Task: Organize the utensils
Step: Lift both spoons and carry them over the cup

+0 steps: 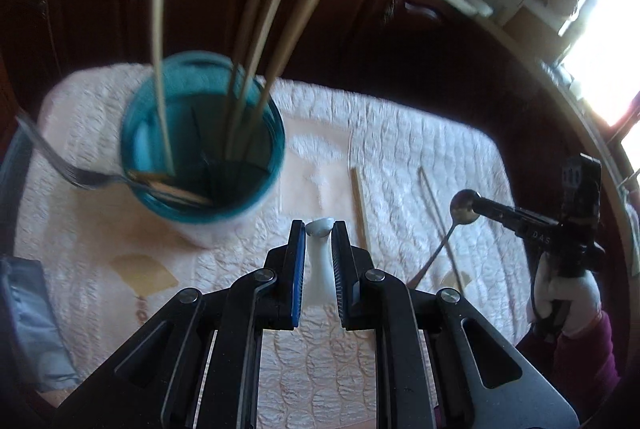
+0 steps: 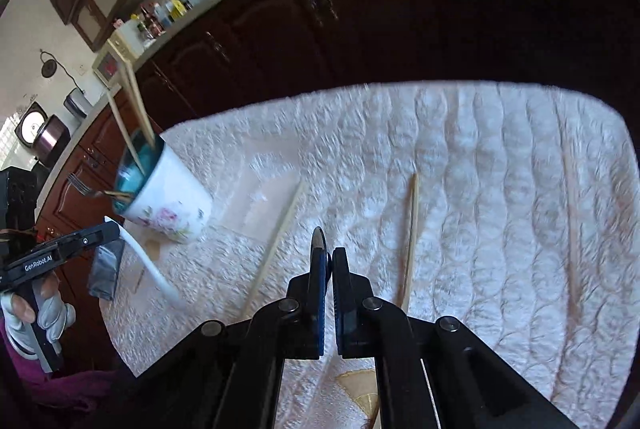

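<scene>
Roughly halfway: cup (image 1: 204,133) already holds chopsticks and a fork, left gripper (image 1: 319,229) clamps a white spoon (image 1: 320,261), right gripper (image 2: 328,257) pinches a metal spoon (image 1: 460,213), two chopsticks (image 2: 410,233) left on the cloth (image 2: 500,189).

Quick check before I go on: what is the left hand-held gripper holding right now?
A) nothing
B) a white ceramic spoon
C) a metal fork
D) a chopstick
B: the left hand-held gripper is shut on the white spoon, whose handle sits between its pads; the fork rests in the cup and loose chopsticks lie on the cloth.
</scene>
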Motion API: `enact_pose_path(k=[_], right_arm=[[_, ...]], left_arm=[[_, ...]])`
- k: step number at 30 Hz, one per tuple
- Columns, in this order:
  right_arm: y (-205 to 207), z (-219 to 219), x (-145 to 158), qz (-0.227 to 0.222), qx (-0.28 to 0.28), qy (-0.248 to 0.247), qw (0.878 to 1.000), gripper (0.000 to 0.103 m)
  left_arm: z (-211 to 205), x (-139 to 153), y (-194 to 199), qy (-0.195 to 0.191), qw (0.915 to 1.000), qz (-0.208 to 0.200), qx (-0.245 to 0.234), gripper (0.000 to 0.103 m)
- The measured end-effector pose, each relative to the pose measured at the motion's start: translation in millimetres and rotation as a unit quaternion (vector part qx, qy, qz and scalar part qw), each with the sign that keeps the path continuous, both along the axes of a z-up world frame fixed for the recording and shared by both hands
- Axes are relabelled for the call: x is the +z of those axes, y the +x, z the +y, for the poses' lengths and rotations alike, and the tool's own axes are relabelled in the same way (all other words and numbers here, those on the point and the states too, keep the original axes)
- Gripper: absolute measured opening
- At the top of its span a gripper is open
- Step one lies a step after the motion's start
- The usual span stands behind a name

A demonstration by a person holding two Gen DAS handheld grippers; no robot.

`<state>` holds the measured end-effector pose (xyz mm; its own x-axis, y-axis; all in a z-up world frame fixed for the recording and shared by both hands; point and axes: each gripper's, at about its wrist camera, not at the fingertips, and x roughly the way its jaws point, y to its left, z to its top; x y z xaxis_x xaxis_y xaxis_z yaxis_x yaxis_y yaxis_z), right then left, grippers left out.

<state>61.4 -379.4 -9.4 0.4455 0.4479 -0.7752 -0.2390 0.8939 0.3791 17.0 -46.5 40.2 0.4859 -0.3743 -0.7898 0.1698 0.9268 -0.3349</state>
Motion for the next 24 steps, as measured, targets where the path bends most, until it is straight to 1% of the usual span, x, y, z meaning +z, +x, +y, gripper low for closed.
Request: enact_pose_path(k=[4,9,11,16,20,24], right_arm=[[1.8,7.3,31.3,-0.028,0.009,0.006,1.0,0.003],[12.3,33.7,73.4,-0.071,0.027,0.018,0.997,0.003],[20.6,49.5,88.1,-0.087,0.034,0.022,0.995,0.003],[41.1,93.5,119.7,-0.123,0.048,0.024,0.991,0.003],[59.1,128.1,131.0,-0.137,0.06,0.019,0.989,0.003],[70.5,158.7,130.3,-0.144,0.07,0.003,0.987,0.003]], left_arm=[[20.2,27.4,-0.9,-0.02,0.9996,-0.017,0.014,0.012],[41.9,65.1,1.9,-0.025,0.9978,-0.052,0.032,0.012],[56.3,81.6,5.2,-0.021,0.9963,-0.069,0.047,0.012],[82.9,112.3,17.0,-0.011,0.99,-0.113,0.084,0.012],[93.0,116.4,27.5,0.01,0.9868,-0.127,0.099,0.012],[100.7,104.1,43.0,0.03,0.9863,-0.12,0.109,0.012]])
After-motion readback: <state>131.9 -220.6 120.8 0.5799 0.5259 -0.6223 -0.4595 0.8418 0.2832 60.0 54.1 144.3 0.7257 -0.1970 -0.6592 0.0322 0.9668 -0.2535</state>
